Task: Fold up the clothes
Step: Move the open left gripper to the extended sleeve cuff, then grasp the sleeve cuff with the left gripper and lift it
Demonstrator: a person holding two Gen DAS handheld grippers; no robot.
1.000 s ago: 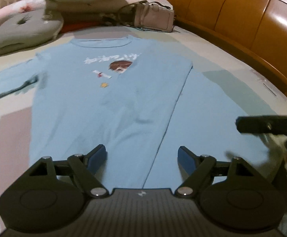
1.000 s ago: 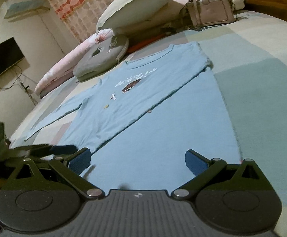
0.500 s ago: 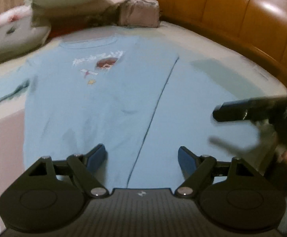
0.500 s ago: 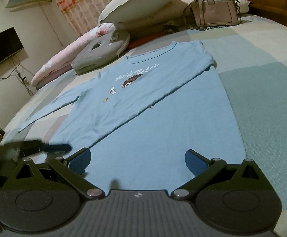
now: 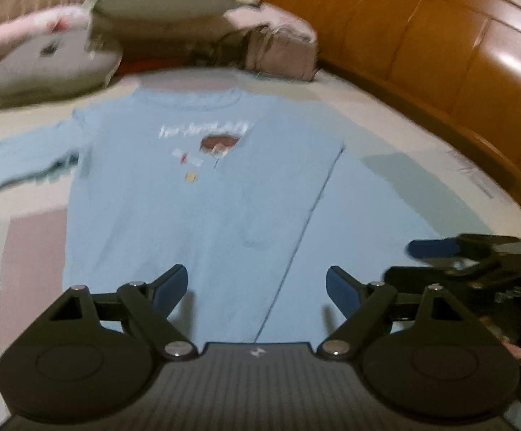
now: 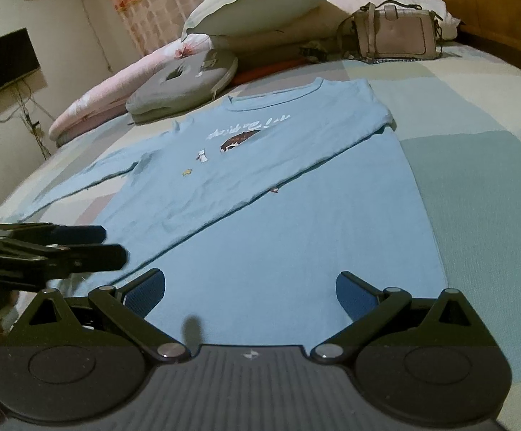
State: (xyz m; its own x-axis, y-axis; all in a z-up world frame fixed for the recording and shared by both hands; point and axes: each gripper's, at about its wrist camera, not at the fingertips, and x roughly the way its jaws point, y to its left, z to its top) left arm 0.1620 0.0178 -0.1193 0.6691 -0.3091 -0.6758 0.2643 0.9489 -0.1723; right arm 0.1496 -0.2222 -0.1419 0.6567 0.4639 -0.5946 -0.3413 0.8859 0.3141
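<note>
Shirt, light blue, long-sleeved, flat on bed, right part folded over, left sleeve out. Soft, light, limp; likely sags unless pinched at hem or sleeve cuff. Left gripper and right gripper spread wide, empty, near hem.

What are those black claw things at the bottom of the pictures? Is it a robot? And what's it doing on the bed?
It is not a robot. A person holds a grabbing tool in each hand, and each tool carries a camera that looks out along its two fingers. One picture comes from the left gripper, the other from the right gripper. Each tool also shows at the edge of the other's picture. Both are open and hold nothing. On the bed lies a light blue shirt with one side already folded over. Behind it are pillows and a handbag. The job is folding the shirt.
</note>
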